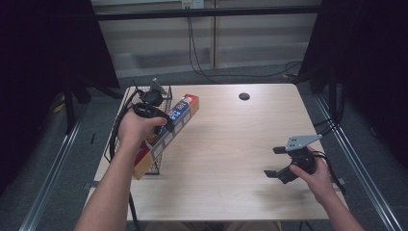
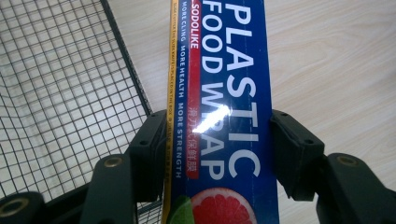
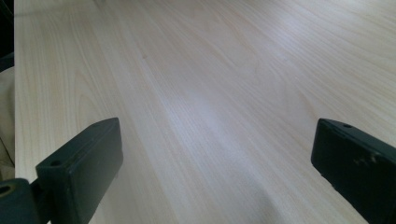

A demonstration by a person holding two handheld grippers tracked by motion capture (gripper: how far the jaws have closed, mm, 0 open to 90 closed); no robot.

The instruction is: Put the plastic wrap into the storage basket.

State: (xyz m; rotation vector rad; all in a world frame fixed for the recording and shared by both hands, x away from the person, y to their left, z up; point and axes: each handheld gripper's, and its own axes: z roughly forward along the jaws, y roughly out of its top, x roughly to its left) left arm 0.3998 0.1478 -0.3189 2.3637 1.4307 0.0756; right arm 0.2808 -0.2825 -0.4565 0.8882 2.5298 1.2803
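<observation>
A long blue, red and yellow box of plastic food wrap [image 1: 182, 115] slants over the right rim of a black wire basket [image 1: 111, 144] at the table's left edge. My left gripper [image 1: 165, 128] is shut on the box near its middle. In the left gripper view the black jaws press both long sides of the box [image 2: 224, 88], with the basket mesh [image 2: 65, 93] to its left. My right gripper [image 1: 272, 161] hangs open above the table's front right, holding nothing. The right gripper view has its jaws [image 3: 217, 158] wide apart over bare wood.
The light wooden table [image 1: 231, 144] has a small black round hole cover [image 1: 244, 96] near its far edge. Cables trail on the floor behind the table. Dark curtains stand at both sides.
</observation>
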